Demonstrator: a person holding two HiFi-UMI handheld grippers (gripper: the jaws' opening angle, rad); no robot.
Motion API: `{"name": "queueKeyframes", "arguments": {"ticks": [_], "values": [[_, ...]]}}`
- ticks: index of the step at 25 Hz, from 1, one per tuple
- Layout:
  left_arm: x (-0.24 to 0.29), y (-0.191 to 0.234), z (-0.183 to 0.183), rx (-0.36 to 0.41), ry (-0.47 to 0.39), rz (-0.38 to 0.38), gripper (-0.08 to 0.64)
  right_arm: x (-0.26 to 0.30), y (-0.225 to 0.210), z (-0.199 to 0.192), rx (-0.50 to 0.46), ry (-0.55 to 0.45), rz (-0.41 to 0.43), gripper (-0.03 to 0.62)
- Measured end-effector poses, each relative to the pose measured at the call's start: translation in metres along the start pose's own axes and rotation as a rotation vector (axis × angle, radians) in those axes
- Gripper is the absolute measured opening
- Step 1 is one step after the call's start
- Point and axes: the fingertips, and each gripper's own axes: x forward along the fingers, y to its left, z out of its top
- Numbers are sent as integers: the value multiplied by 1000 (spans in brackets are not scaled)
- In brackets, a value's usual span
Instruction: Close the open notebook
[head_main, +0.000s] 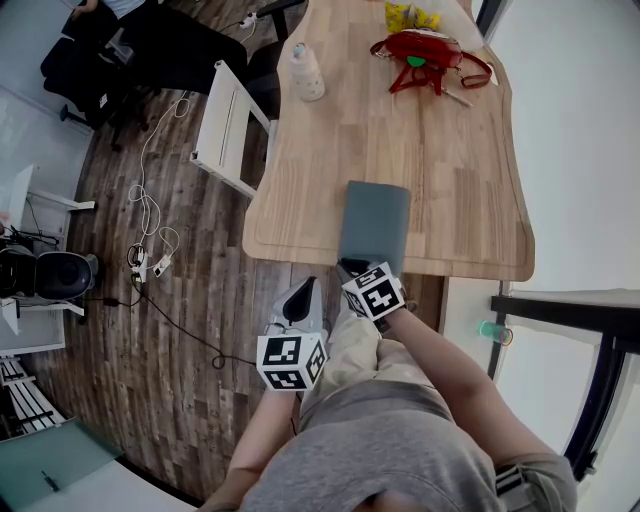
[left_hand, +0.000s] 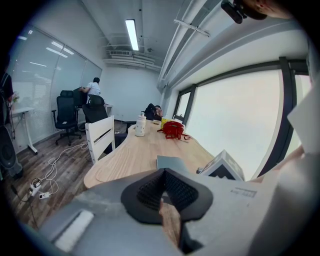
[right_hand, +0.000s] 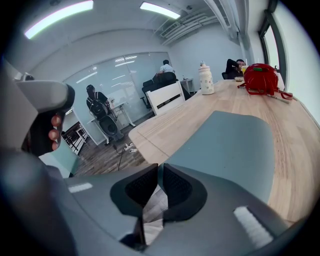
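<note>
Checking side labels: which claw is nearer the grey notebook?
Right. The right claw is at the notebook's near edge; the left claw hangs off the table, farther back.

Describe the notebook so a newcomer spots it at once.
Start at the wooden table. At its near edge, ahead of the right gripper, lies the notebook. It is the only flat grey-blue thing; the bottle and red bag stand at the far end.
</note>
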Motion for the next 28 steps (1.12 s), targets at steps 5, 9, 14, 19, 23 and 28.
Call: {"name": "queueKeyframes", "arguments": {"ticks": [5, 9, 14, 19, 23, 28], "values": [[-5, 1, 0, -1, -8, 4, 6, 1, 0, 1, -3, 1, -8, 41], [-10, -1, 0, 2, -17, 7, 6, 0, 5, 1, 31, -5, 16, 75], [-14, -6, 3, 8, -34, 1, 6, -14, 2, 6, 113, -60, 26, 112], [-20, -13, 5, 15, -48, -13, 6, -40, -5, 12, 135, -117, -10, 112], [-24, -19, 4, 23, -56, -25, 5, -63, -8, 14, 142, -164, -39, 106], [-31, -28, 4, 34, -65, -43, 6, -92, -9, 17, 141, -213, -71, 98]]}}
